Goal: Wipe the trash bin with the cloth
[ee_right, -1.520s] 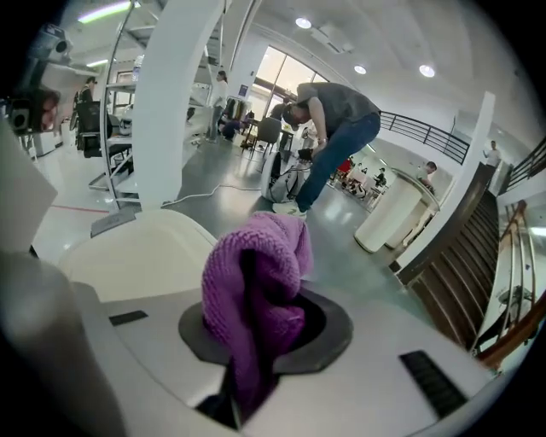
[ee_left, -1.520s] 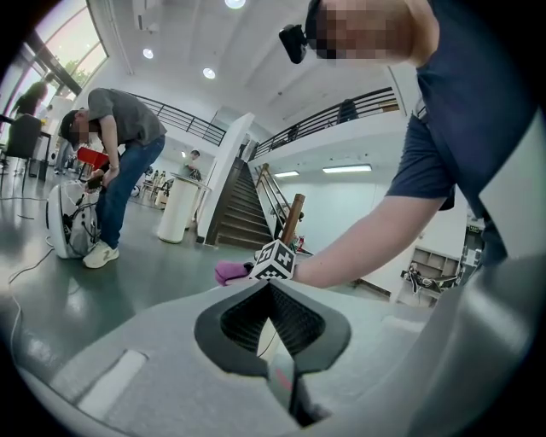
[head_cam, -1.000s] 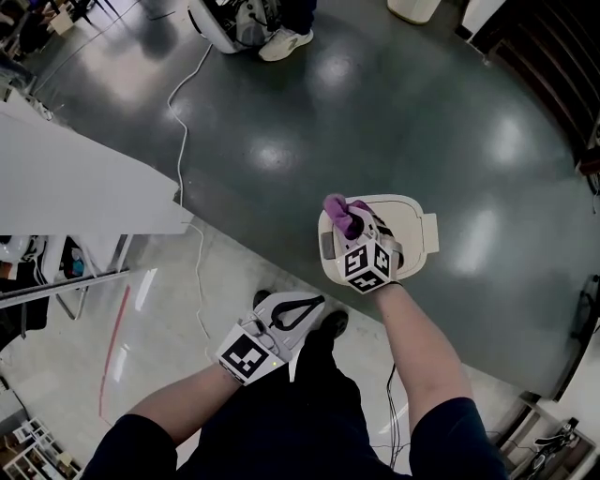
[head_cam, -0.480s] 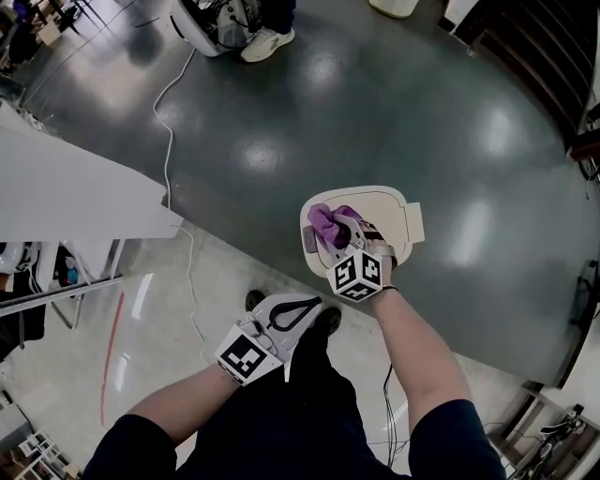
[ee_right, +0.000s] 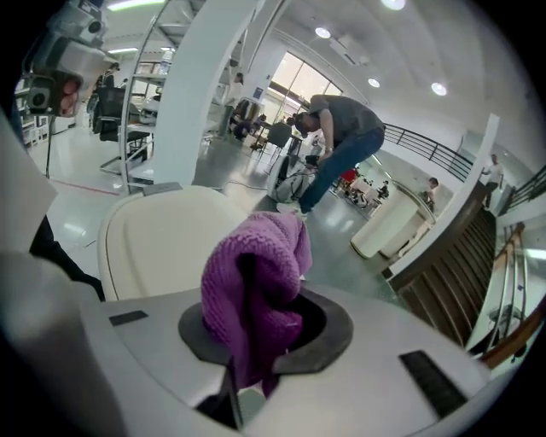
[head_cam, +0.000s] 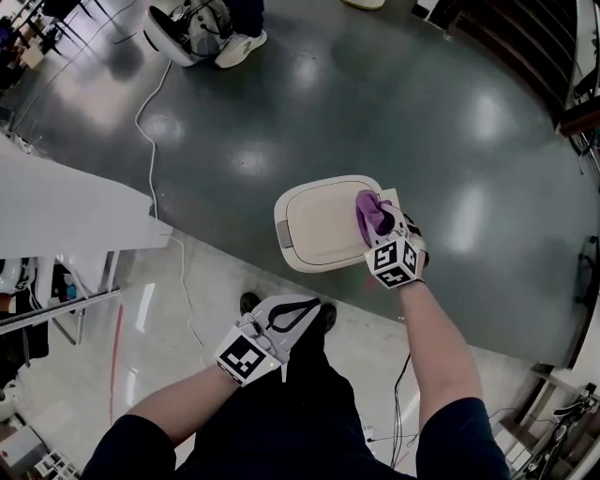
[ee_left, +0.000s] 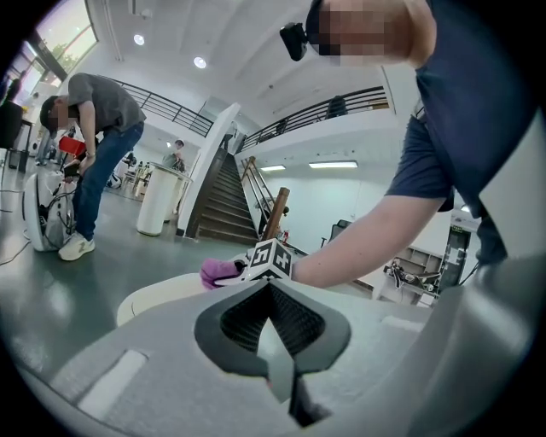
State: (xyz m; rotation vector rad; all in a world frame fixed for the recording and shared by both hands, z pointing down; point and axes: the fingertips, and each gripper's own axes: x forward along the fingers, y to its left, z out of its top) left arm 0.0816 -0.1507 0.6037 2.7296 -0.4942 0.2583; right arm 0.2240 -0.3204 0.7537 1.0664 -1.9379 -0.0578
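Note:
A cream trash bin (head_cam: 323,223) stands on the dark floor, seen from above with its lid shut. My right gripper (head_cam: 380,220) is shut on a purple knitted cloth (head_cam: 372,212) and presses it on the right part of the lid. In the right gripper view the cloth (ee_right: 254,282) bulges out between the jaws above the bin lid (ee_right: 171,243). My left gripper (head_cam: 291,312) hangs shut and holds nothing, near my legs and short of the bin. The left gripper view shows the bin (ee_left: 158,296) with the cloth (ee_left: 220,271) on it.
A white cable (head_cam: 150,131) runs across the floor at the left. A person's shoe (head_cam: 240,47) and a white machine (head_cam: 183,28) are at the top left. A white tabletop (head_cam: 66,202) juts in from the left. A person bends over (ee_right: 337,145) near a white cylinder (ee_right: 388,224).
My right gripper has swept the cloth across the lid from its left part to its right part. The left gripper has stayed where it was.

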